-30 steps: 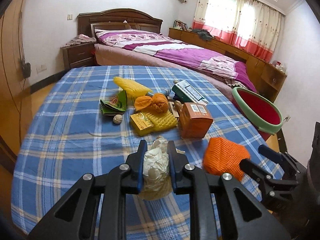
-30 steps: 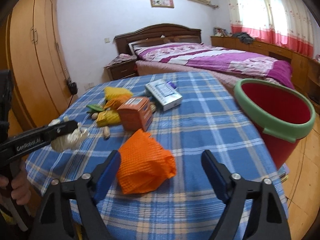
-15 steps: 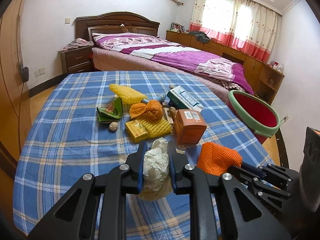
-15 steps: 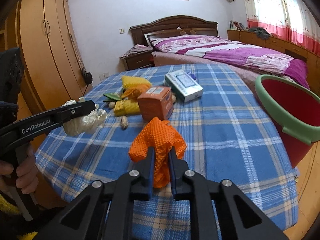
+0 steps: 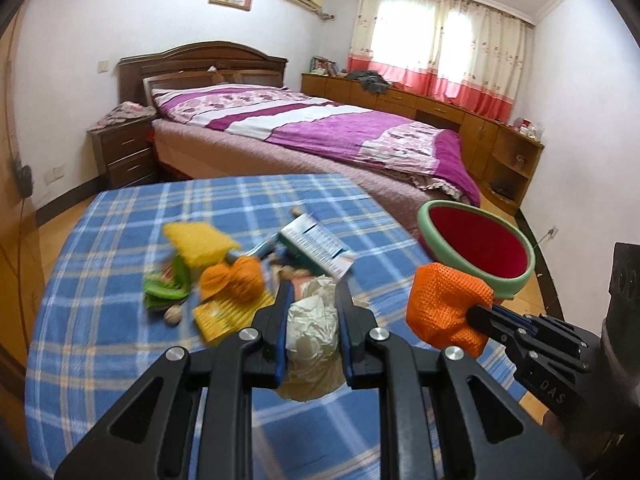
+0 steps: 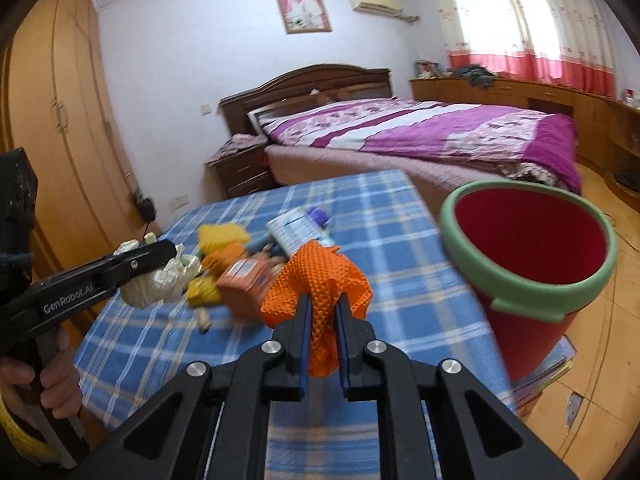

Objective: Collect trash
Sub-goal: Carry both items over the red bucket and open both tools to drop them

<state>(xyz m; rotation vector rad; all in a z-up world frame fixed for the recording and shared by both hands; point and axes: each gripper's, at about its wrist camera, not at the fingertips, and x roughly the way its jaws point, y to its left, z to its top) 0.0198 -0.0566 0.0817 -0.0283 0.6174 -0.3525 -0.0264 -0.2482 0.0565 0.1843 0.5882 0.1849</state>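
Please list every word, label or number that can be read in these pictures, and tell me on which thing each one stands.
"GenRobot.AI": on the side of the left gripper, right wrist view.
"DAS": on the right gripper, left wrist view; possibly only part of a longer word.
White box: printed lines, too blurred to read.
Orange box: white label, blurred, unreadable.
Green wrapper: print unreadable.

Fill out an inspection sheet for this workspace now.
Surface: blue plaid tablecloth.
Job's things: red bin with green rim, beside the table; crumpled white wrapper; orange mesh.
Clutter: orange box, white carton, yellow foam, green packet, all blurred.
Grippers: left tongs shut on the wrapper; right tongs have just closed on the mesh.
Cables: one hangs at the wall.
Surroundings: bed, wardrobe.
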